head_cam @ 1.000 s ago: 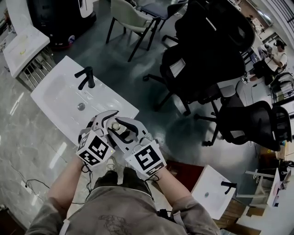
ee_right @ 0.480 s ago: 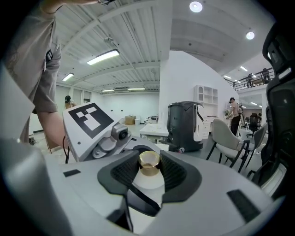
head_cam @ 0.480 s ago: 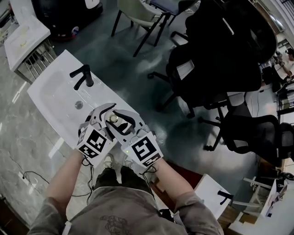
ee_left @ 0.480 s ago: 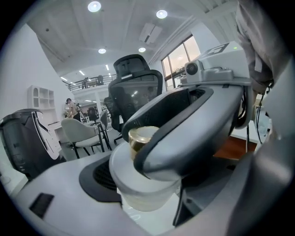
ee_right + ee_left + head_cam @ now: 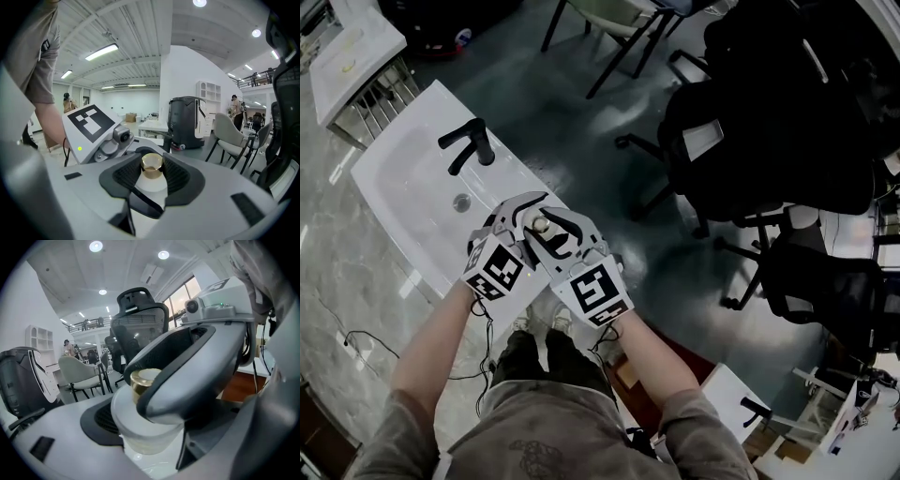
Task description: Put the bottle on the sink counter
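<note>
A small frosted bottle (image 5: 541, 225) with a gold cap hangs between both grippers over the near right corner of the white sink counter (image 5: 403, 178). The left gripper (image 5: 525, 217) is shut on the bottle's pale body (image 5: 150, 430), with its black pad against the side. From the other side the right gripper (image 5: 551, 230) is shut on the bottle, its ribbed pads (image 5: 176, 177) flanking the gold cap (image 5: 152, 165). In the left gripper view, the right gripper's grey finger (image 5: 187, 380) arches across the bottle's neck. On the counter stand a black faucet (image 5: 473, 142) and a drain (image 5: 462, 201).
Black office chairs (image 5: 769, 122) crowd the floor to the right. A second white sink unit (image 5: 741, 412) sits at the lower right and a white table (image 5: 347, 47) at the upper left. A cable (image 5: 356, 342) lies on the tiled floor.
Both grippers have moved forward and down together with the bottle, closer over the counter's near corner. The grip on the bottle looks the same.
</note>
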Tool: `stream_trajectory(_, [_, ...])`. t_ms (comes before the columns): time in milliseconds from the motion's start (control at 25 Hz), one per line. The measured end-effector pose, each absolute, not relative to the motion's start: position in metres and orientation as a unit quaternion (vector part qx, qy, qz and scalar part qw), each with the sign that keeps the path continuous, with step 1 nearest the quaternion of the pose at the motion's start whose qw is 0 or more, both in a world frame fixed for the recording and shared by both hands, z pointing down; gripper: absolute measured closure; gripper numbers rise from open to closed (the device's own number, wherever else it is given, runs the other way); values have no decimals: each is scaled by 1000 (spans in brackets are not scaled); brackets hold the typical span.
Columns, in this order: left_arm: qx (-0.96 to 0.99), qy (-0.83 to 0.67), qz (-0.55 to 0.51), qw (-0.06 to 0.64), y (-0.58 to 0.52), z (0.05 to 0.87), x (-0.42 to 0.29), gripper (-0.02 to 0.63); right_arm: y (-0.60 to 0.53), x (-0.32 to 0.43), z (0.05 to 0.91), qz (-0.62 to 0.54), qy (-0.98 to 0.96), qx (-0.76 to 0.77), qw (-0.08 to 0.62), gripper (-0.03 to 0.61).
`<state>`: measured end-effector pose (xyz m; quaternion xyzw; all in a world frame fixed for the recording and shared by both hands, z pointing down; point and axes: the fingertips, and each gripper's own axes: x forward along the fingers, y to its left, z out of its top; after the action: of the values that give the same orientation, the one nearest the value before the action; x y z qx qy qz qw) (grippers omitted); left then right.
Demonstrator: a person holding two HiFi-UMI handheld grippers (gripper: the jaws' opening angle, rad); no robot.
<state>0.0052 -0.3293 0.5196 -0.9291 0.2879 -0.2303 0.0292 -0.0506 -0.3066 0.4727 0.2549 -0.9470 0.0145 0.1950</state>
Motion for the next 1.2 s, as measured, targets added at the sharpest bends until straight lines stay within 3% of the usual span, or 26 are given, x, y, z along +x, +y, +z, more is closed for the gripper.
stream_trajectory(1200, [-936,255,-242,-8,-366,636,2,284,-352,-55,590,75,-928,281,232,433])
